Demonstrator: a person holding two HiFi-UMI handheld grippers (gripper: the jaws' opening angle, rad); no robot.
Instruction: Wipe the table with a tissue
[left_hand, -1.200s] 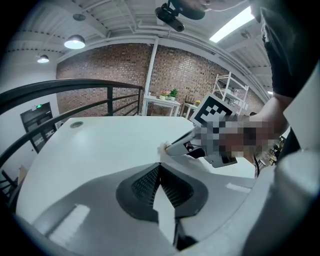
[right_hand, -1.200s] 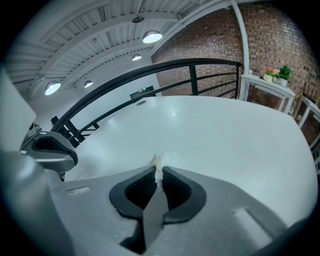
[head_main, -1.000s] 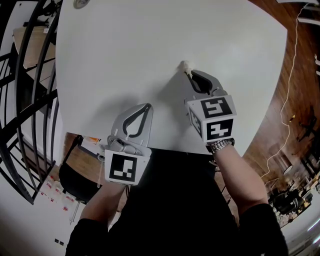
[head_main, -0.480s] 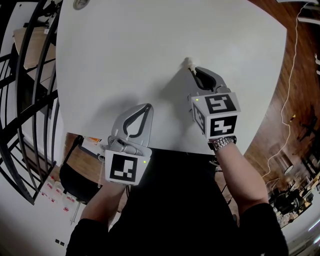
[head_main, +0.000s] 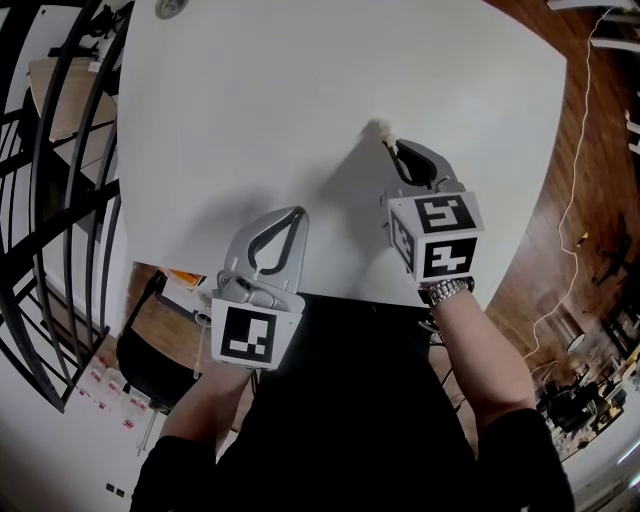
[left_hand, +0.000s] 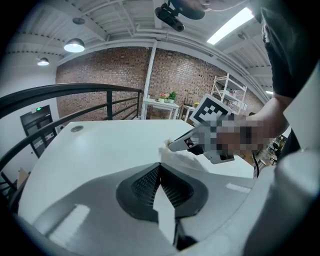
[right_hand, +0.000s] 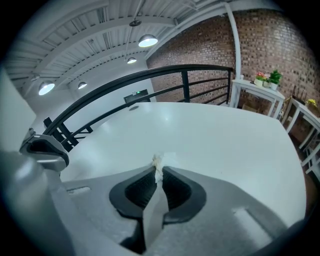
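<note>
A small crumpled white tissue (head_main: 379, 129) is pinched at the tip of my right gripper (head_main: 390, 145), pressed down on the white table (head_main: 250, 120). In the right gripper view the tissue (right_hand: 157, 162) pokes out between the shut jaws. My left gripper (head_main: 296, 213) rests near the table's front edge, to the left of the right one, jaws closed with nothing between them. The left gripper view shows its closed jaws (left_hand: 160, 165) and, beyond them, the right gripper (left_hand: 172, 145) with the tissue (left_hand: 167, 148) at its tip.
A round metal fitting (head_main: 170, 8) sits at the table's far left corner. Black railings (head_main: 50, 150) run along the left side. A wooden floor (head_main: 590, 190) with a thin cable lies to the right. A black chair (head_main: 150, 350) stands below the table edge.
My right gripper has slid a little to the right and away from me across the table with the tissue. The left gripper has stayed put.
</note>
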